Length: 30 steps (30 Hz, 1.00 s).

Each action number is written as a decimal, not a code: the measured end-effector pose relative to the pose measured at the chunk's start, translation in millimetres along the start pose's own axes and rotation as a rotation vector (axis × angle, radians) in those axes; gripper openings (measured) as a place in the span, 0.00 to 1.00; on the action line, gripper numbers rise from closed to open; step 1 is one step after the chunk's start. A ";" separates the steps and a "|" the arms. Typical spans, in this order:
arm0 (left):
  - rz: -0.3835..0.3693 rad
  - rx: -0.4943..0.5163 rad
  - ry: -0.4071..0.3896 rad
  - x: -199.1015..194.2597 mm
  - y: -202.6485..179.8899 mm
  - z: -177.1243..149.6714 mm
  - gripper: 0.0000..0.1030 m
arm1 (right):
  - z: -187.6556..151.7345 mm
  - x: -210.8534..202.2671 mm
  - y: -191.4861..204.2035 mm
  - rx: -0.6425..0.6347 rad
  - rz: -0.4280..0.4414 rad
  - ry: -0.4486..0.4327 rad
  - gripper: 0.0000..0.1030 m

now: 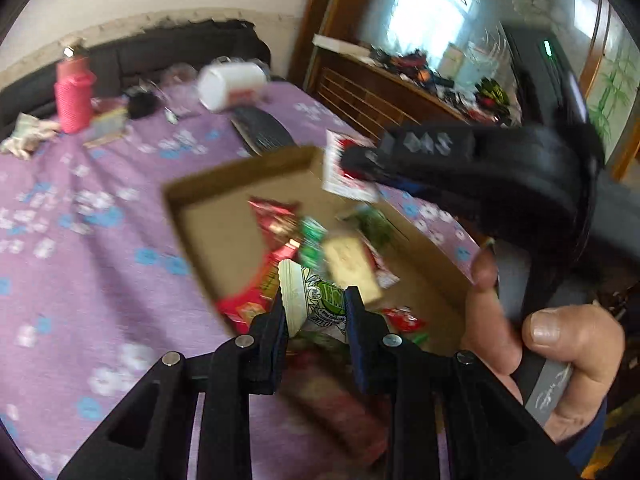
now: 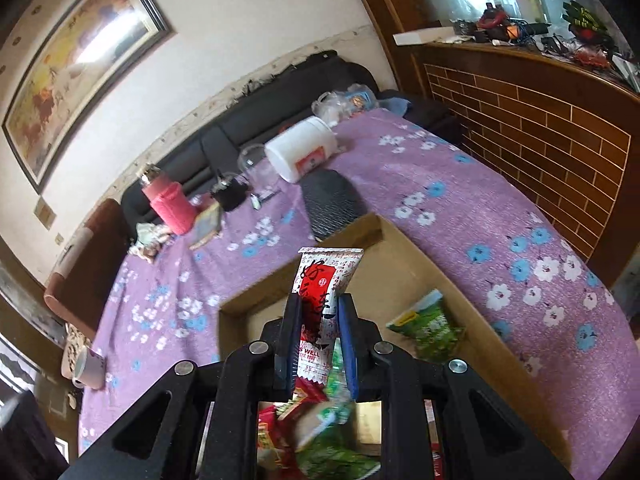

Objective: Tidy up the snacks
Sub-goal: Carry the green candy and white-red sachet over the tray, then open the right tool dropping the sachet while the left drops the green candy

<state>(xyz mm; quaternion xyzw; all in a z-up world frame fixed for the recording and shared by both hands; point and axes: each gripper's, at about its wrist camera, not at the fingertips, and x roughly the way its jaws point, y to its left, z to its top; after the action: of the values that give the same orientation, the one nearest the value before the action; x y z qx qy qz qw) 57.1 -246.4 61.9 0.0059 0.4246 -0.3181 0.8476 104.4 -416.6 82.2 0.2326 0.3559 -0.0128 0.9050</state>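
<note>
Packet (image 2: pixel 326 304), white with red print, is pinched upright in the right tool (image 2: pixel 320 336), jaws clamped on its lower half, top edge sticking up free. It hangs over the box (image 2: pixel 400 240), a shallow cardboard tray on the purple flowered cloth (image 2: pixel 500 240).

The box already holds a green bag (image 2: pixel 430 330) near its right wall and a mixed pile of red and green packs (image 2: pixel 320 432) at the near end. Far half of the box floor is bare.

My read of the step: carry the packet in and set it down. To do it well: lower over the bare floor rather than onto the pile, lay it flat, release only once it touches, so it doesn't tip or slide.

The left tool (image 1: pixel 316 312) is nearly closed. A white and green pack (image 1: pixel 316 300) shows between the jaws, but blur stops me telling whether it is gripped or just lying behind them. Its view is smeared.

Pose: both tools point steeply down into the box from the near side, right one above the middle, left one at the near end over the pile. A hand (image 1: pixel 560 360) grips the right tool's handle, thumb and finger wrapped round it, close beside the left tool. Risk: the tools clashing, they sit near each other.
</note>
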 end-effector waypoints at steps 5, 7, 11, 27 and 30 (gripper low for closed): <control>0.008 0.028 0.031 25.3 -3.2 -13.6 0.24 | -3.0 22.4 -14.3 -0.016 -0.069 0.085 0.18; -0.015 0.028 0.037 27.6 -1.0 -17.2 0.24 | -5.5 30.8 -15.4 -0.025 -0.089 0.117 0.18; -0.022 0.049 0.026 26.2 -1.3 -22.0 0.24 | -9.8 38.5 -11.8 -0.051 -0.114 0.137 0.18; 0.012 0.062 -0.005 25.7 1.9 -28.0 0.35 | -12.8 43.9 -10.4 -0.043 -0.151 0.160 0.20; 0.018 0.068 -0.011 25.6 1.6 -28.4 0.36 | -12.6 42.4 -9.4 -0.044 -0.154 0.155 0.23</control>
<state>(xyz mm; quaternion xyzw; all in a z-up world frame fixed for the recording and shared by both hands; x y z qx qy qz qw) 48.8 -250.8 24.8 0.0367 0.4087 -0.3246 0.8522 126.2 -413.6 42.7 0.1847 0.4418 -0.0565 0.8761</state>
